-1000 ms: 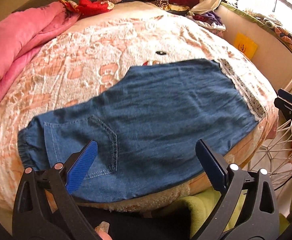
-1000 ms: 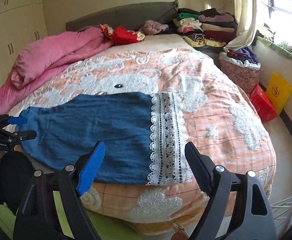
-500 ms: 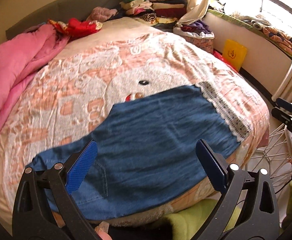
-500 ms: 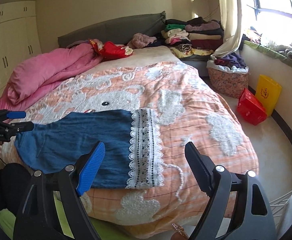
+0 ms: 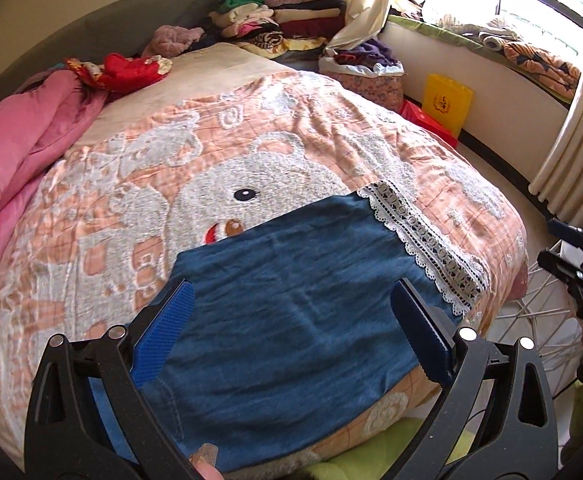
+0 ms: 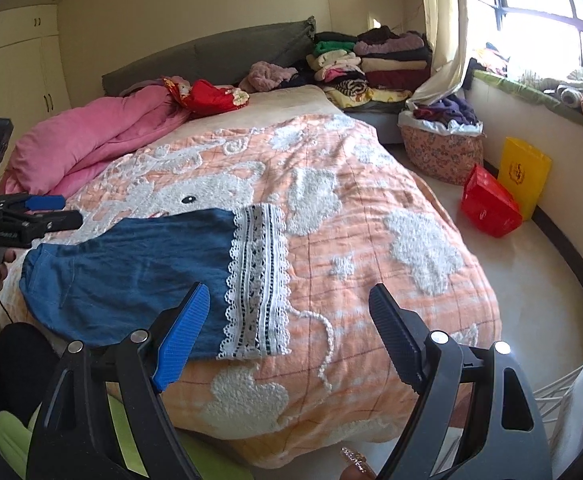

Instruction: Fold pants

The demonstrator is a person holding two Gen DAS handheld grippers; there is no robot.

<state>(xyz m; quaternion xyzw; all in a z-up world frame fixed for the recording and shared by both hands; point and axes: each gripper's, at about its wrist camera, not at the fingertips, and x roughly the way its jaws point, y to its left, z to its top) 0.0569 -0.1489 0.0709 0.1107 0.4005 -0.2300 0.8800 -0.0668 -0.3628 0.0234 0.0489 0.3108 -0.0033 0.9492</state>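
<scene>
Blue denim pants (image 5: 283, 320) (image 6: 131, 276) with a white lace hem (image 6: 257, 280) (image 5: 427, 244) lie flat and folded near the front edge of the bed. My left gripper (image 5: 291, 328) hangs open above the pants, touching nothing. My right gripper (image 6: 291, 332) is open too, held above the lace hem and the bed's front edge. Each gripper shows in the other's view: the right one (image 5: 571, 256) at the far right, the left one (image 6: 39, 212) at the far left.
The bed carries an orange and white quilt (image 6: 371, 208) and a pink duvet (image 6: 91, 140) at the left. Stacked clothes (image 6: 371, 64) sit at the head. A laundry basket (image 6: 439, 152), a red box (image 6: 489, 208) and a yellow bag (image 6: 525, 172) stand on the floor.
Both grippers have drawn back and risen from the pants, so more of the bed and room shows. The pants lie still. Both grippers stay open.
</scene>
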